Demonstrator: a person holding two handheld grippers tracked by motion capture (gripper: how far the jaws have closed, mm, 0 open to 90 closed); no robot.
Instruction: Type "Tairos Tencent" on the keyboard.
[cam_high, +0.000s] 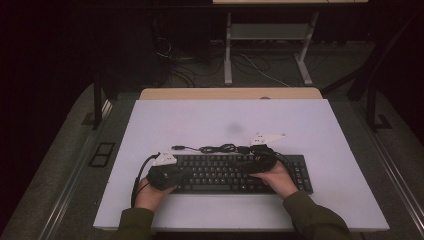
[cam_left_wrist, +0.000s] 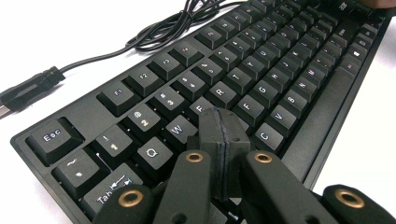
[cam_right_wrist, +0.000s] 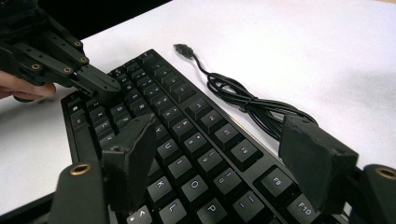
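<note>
A: Where is the keyboard (cam_high: 235, 173) lying?

B: On the white table (cam_high: 210, 120), near my edge, long axis running left to right, cable (cam_high: 220, 148) trailing off its far side with the USB plug (cam_high: 177, 147) pointing left.

A: Your tongs?

B: My left gripper (cam_left_wrist: 223, 122) is pressing down around the E and D keys, jaws fully closed, gripping nothing. My right gripper (cam_right_wrist: 224, 163) is hovering over the keyboard's right half, jaws spread wide, empty. Both hands are sitting low at the keyboard's ends.
</note>
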